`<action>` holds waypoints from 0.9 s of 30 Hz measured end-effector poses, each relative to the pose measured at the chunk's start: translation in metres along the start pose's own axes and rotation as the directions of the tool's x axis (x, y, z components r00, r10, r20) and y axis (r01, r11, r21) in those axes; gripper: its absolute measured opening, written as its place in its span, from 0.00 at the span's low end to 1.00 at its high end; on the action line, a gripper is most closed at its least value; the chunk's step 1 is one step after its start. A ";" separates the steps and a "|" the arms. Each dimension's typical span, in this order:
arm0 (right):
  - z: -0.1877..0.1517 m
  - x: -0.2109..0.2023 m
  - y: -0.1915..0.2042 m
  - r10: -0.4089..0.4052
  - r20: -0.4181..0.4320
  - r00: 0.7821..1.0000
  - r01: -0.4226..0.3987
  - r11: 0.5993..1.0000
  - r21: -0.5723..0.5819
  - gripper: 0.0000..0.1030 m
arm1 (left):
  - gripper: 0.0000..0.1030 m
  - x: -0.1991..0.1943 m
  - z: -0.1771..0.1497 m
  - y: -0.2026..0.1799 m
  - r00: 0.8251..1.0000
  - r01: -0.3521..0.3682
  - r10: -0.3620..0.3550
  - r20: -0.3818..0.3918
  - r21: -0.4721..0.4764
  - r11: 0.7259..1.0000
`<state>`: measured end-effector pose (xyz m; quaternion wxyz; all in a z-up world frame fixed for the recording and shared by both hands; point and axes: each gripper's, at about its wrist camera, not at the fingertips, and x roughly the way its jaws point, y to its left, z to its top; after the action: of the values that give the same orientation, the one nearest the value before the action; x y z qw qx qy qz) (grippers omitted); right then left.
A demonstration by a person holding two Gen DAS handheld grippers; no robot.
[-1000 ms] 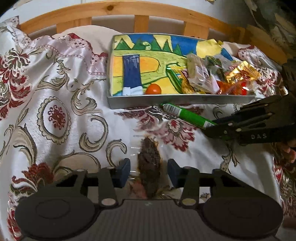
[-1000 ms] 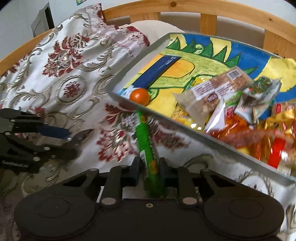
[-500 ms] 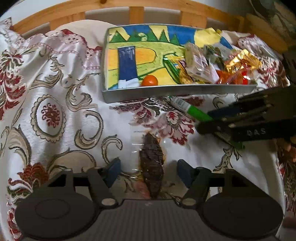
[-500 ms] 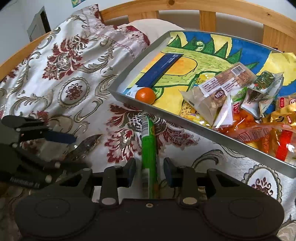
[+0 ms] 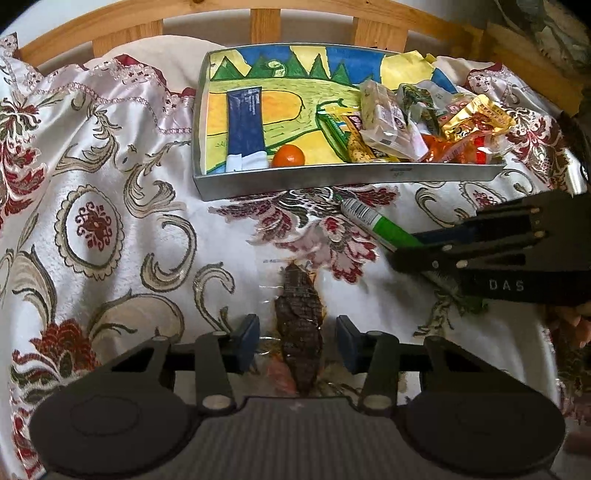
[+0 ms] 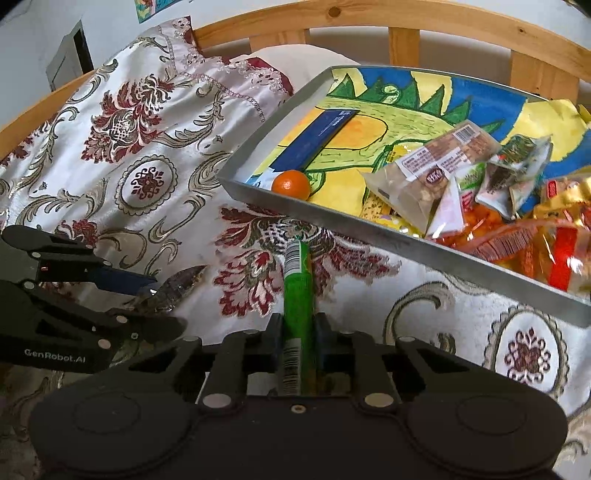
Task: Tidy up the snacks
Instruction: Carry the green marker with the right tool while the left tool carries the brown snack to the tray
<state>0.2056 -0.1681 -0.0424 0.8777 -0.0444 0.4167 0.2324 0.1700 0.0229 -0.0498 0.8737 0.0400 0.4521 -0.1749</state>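
A metal tray point(image 5: 347, 179) with a painted liner holds a blue bar point(image 5: 245, 122), an orange ball point(image 5: 288, 156) and a heap of snack packets point(image 5: 413, 122). My left gripper point(image 5: 297, 341) is open, its fingers either side of a dark snack in clear wrap point(image 5: 300, 321) lying on the bedspread. My right gripper point(image 6: 299, 338) is shut on a green stick packet point(image 6: 297, 291) that points toward the tray point(image 6: 369, 230). The right gripper also shows in the left wrist view point(image 5: 402, 251), and the left gripper in the right wrist view point(image 6: 159, 302).
A floral bedspread point(image 5: 110, 221) covers the bed. A wooden headboard rail point(image 5: 258, 22) runs behind the tray. The tray's left half holds only the blue bar and the orange ball.
My right gripper opened around the green stick half a second ago and has closed on it again. My left gripper has opened wider around the dark snack.
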 end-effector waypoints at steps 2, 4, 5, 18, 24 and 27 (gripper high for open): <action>-0.004 -0.004 0.002 -0.002 0.006 1.000 0.002 1.000 0.011 0.18 | 0.47 -0.003 0.000 -0.002 1.000 0.003 -0.003 -0.008 -0.014 1.000; -0.009 -0.008 0.002 -0.013 0.009 1.000 0.012 0.999 0.035 0.18 | 0.46 -0.007 0.000 -0.003 1.000 0.012 -0.012 -0.016 -0.035 0.999; -0.011 -0.010 0.002 -0.015 0.011 1.000 0.015 0.999 0.050 0.18 | 0.46 -0.009 0.000 -0.003 1.000 0.015 -0.016 -0.013 -0.044 0.999; -0.035 -0.041 0.004 0.060 0.026 0.998 -0.064 0.979 0.192 0.18 | 0.46 -0.034 -0.009 -0.001 0.998 0.067 -0.068 -0.005 -0.154 0.986; -0.034 -0.050 0.006 0.080 0.032 0.996 -0.085 0.967 0.238 0.18 | 0.46 -0.050 -0.011 -0.006 0.998 0.057 -0.053 0.025 -0.172 0.983; -0.030 -0.058 0.006 0.101 0.045 0.994 -0.110 0.958 0.266 0.18 | 0.46 -0.060 -0.009 -0.008 0.998 0.042 -0.034 0.044 -0.178 0.983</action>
<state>0.1503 -0.1924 -0.0178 0.8684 0.1007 0.4324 0.2211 0.1282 0.0335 -0.0064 0.8793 -0.0508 0.4487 -0.1511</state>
